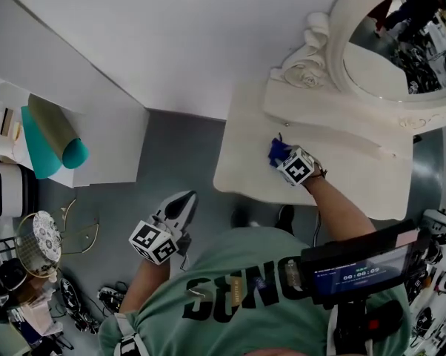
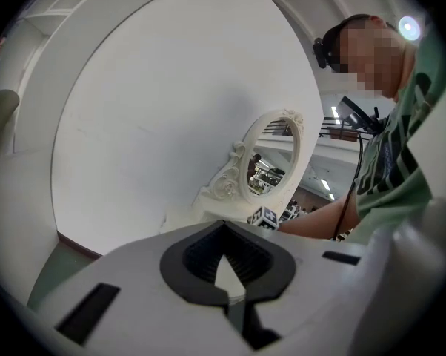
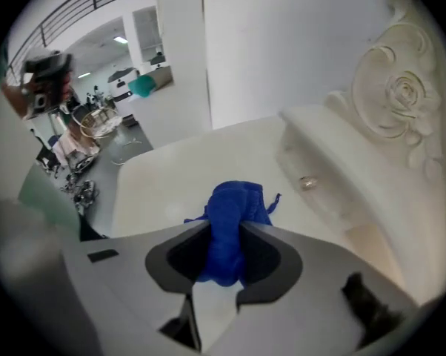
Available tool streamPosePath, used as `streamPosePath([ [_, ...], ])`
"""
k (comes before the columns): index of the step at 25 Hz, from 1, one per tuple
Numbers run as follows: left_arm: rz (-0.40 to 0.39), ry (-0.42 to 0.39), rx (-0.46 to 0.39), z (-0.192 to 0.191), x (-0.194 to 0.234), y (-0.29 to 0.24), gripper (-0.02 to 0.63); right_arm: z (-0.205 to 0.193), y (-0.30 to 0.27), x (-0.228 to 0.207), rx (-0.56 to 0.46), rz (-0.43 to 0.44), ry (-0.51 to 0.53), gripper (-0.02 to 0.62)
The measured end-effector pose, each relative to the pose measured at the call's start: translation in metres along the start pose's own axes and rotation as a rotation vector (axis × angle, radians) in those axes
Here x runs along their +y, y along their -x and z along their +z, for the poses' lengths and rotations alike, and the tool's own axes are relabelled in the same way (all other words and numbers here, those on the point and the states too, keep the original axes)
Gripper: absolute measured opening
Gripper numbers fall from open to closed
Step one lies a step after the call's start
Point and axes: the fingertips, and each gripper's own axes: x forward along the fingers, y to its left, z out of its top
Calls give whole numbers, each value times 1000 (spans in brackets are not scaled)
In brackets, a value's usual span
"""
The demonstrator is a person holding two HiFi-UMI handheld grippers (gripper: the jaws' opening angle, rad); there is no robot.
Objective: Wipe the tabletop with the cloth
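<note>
A bunched blue cloth (image 3: 234, 217) is clamped between the jaws of my right gripper (image 3: 224, 232), which is shut on it. In the head view the blue cloth (image 1: 278, 151) pokes out ahead of the right gripper (image 1: 284, 157) over the cream tabletop (image 1: 245, 162) of a dressing table. The cloth hangs just above or on that tabletop (image 3: 164, 180). My left gripper (image 1: 183, 205) is held off the table, over the grey floor, jaws shut with nothing between them (image 2: 224, 237).
An oval mirror (image 1: 401, 35) in a carved white frame (image 3: 401, 87) stands at the table's back, with a small drawer knob (image 3: 307, 183) below it. A white wall runs behind. Rolled teal and olive sheets (image 1: 49, 139) lie on a white shelf at the left; clutter covers the floor.
</note>
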Motion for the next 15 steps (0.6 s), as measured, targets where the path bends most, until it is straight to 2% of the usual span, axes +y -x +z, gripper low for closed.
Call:
streamPosePath([
  [3, 37, 12, 11, -7, 1, 7, -2, 24, -9, -60, -9, -91, -5, 107],
  [6, 63, 17, 14, -12, -3, 13, -2, 28, -22, -80, 20, -118, 4, 107],
  [12, 94, 26, 3, -17, -4, 25, -2, 27, -25, -76, 18, -93, -14, 107],
  [15, 74, 30, -7, -18, -9, 23, -2, 12, -19, -33, 64, -25, 69, 106],
])
